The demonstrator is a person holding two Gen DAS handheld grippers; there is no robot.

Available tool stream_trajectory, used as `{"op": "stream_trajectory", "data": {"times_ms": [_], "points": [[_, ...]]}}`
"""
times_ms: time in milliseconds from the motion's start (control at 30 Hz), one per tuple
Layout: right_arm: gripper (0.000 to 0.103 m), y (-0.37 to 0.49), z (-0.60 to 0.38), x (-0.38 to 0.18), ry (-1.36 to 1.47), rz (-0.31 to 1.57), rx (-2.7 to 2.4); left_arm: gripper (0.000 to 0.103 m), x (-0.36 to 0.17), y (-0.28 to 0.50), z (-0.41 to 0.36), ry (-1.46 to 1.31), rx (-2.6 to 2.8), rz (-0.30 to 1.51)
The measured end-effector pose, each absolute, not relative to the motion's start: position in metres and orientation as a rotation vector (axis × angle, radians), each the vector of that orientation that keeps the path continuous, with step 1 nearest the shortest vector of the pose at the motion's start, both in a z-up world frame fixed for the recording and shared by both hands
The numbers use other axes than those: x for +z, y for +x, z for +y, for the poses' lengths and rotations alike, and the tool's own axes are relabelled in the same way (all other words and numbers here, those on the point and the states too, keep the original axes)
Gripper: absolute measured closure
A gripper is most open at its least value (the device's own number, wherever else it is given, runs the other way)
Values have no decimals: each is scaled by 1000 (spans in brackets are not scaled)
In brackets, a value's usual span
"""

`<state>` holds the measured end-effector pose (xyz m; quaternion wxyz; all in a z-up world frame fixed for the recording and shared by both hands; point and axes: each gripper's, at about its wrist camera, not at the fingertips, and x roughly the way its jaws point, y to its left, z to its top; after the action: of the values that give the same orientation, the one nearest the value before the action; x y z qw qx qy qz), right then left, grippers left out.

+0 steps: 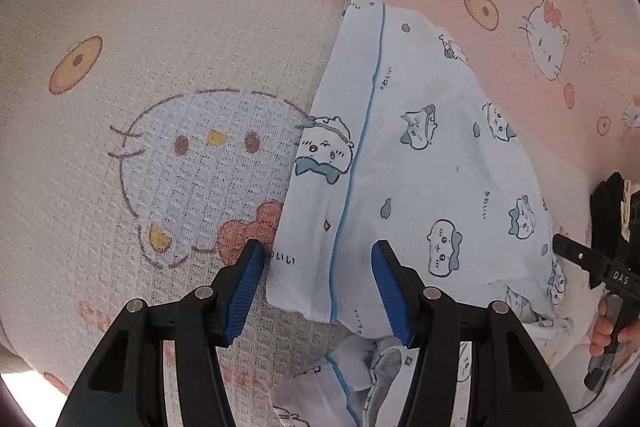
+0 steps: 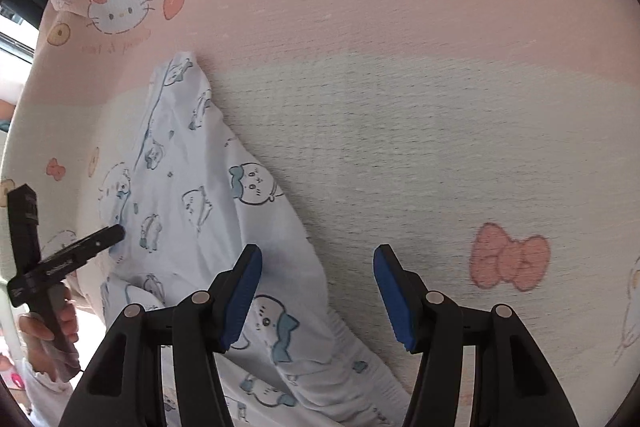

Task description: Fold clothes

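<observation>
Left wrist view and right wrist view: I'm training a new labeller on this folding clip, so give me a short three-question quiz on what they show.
1. True or false: the left gripper is clamped on the pale blue printed garment.
2. What lies between the right gripper fingers? A) a sock B) bare cat-print bedsheet C) a hanger
3. Fill in: the piping stripe along the garment is ____ in colour.

Key: 1 false, its jaws stand open above the cloth; 2 B; 3 blue.
</observation>
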<state>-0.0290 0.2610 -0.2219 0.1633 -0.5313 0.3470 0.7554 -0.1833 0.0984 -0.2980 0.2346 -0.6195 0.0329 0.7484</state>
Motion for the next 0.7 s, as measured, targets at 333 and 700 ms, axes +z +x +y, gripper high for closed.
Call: {"op": "stream_trajectory", "data": {"times_ms": [333, 700], "points": [[79, -49, 244, -231, -1503, 988, 2199, 75, -300, -175, 105, -1591, 2128, 149], [89, -53, 215, -202, -1537, 792, 2298, 96, -284, -168, 51, -1577, 2131, -65]]}}
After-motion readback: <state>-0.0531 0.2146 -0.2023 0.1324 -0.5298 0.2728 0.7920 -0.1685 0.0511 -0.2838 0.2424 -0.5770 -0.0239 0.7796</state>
